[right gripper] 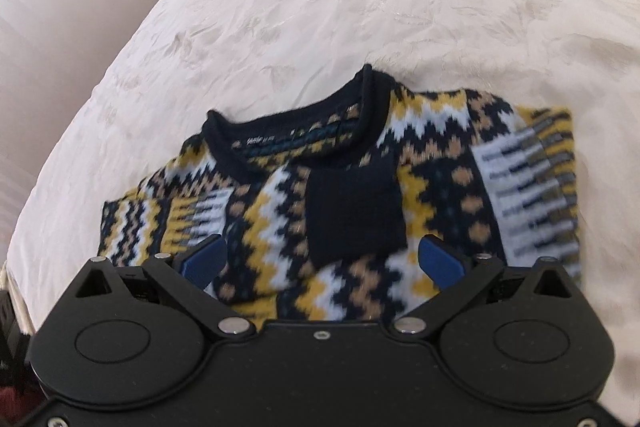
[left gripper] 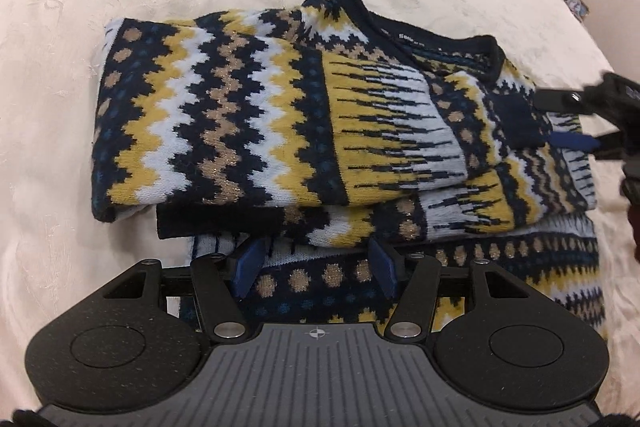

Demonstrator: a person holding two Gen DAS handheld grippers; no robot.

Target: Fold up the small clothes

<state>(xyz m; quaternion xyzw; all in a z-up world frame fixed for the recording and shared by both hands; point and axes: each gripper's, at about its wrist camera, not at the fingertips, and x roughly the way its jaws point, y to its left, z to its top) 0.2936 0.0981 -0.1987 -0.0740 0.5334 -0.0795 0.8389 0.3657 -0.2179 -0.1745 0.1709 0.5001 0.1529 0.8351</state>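
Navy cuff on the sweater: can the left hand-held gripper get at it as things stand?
Probably yes. The left hand-held gripper is open just short of the navy cuff, which lies exposed on the sweater with nothing between.

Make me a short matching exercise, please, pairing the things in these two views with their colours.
Things:
1. collar
2. bedspread
3. pads
4. sweater

Colours:
A. cream white
B. blue
C. solid navy
D. yellow, navy, white and tan zigzags

Pairs: 1-C, 2-A, 3-B, 4-D
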